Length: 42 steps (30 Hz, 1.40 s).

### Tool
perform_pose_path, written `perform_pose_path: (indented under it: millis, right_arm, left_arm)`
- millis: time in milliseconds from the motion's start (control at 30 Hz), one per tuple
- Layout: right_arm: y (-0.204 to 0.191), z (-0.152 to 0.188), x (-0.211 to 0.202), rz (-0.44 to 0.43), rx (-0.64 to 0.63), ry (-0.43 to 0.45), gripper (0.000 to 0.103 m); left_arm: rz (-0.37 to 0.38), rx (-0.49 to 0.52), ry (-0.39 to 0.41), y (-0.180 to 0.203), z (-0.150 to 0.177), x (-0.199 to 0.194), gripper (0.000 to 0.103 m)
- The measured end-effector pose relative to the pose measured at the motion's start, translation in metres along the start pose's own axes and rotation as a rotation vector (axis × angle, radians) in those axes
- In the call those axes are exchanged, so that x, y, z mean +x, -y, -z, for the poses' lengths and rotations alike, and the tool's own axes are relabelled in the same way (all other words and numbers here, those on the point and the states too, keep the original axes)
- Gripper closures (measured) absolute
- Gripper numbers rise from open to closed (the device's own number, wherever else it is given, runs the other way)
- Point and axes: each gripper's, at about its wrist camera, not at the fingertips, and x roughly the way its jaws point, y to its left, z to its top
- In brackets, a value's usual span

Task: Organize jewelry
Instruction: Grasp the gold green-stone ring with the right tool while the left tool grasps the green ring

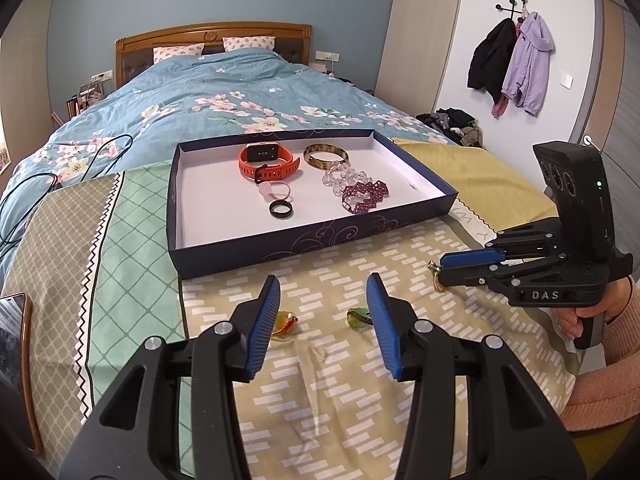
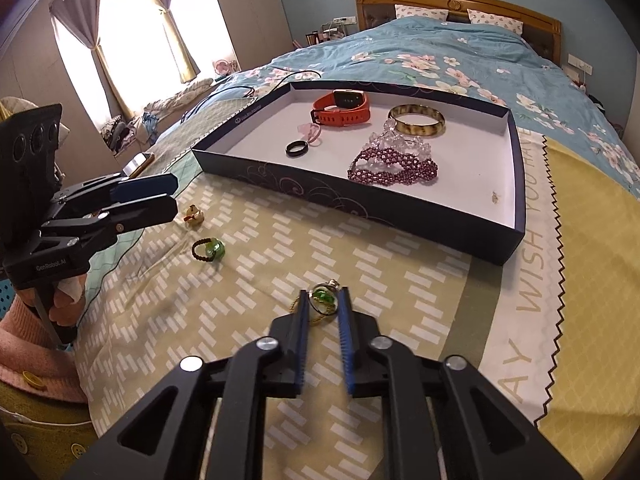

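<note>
Jewelry lies in two groups on the bed. Inside the shallow dark box [image 2: 516, 184] you have an orange watch [image 2: 342, 109], a horn-coloured bangle [image 2: 417, 119], a clear bead bracelet [image 2: 400, 145], a purple bead bracelet [image 2: 394, 167], a black ring [image 2: 298, 147] and a small pink piece [image 2: 309, 130]; a tiny item sits alone near the box's right wall. On the patterned cloth [image 2: 400, 280] in front of the box, three pieces remain outside. Your right claw [image 2: 325, 305] is nearly closed, its pads pressing on the green-stone ring [image 2: 323, 295] with its gold cord, well short of the box's front wall, which stands between it and the tray floor. Your left claw [image 1: 323, 294] is half open and holds nothing; an amber pendant [image 1: 285, 322] lies just beside its left finger and a green bead on a dark loop [image 1: 358, 316] just beside its right finger. Cables trail over the floral quilt [image 1: 180, 92] to the box's left, and a phone [image 1: 16, 344] rests at the cloth's left edge.
</note>
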Motion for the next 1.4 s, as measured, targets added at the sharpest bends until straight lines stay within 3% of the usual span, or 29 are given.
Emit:
perform_pose_path:
  millis: [200,433,600,833,1200,1267,1400]
  right_arm:
    - [0.01,-0.001,-0.004,-0.063,0.057,0.008,0.101]
    - [0.025,0.002,-0.005,-0.052,0.123,0.009,0.101]
    - [0.029,0.005,-0.013,-0.021,0.146,0.035,0.088]
    - [0.0,0.003,-0.01,-0.042,0.058,0.037,0.075]
    - [-0.011,0.001,0.005,-0.003,0.029,0.022,0.076]
    - [-0.012,0.002,0.004,0.011,0.022,0.022,0.083]
    - [-0.014,0.003,0.005,0.022,0.01,0.02,0.087]
  left_arm:
    - [0.003,-0.007,-0.006,-0.001,0.0,0.002,0.058]
    - [0.009,-0.003,-0.008,0.0,0.001,0.004,0.058]
    - [0.015,-0.001,-0.013,-0.001,0.0,0.006,0.058]
    - [0.026,0.037,-0.03,0.008,0.002,0.007,0.058]
    - [0.042,0.106,-0.143,0.025,0.009,0.028,0.059]
    - [0.044,0.114,-0.173,0.027,0.009,0.035,0.062]
    - [0.049,0.101,-0.202,0.025,0.008,0.044,0.066]
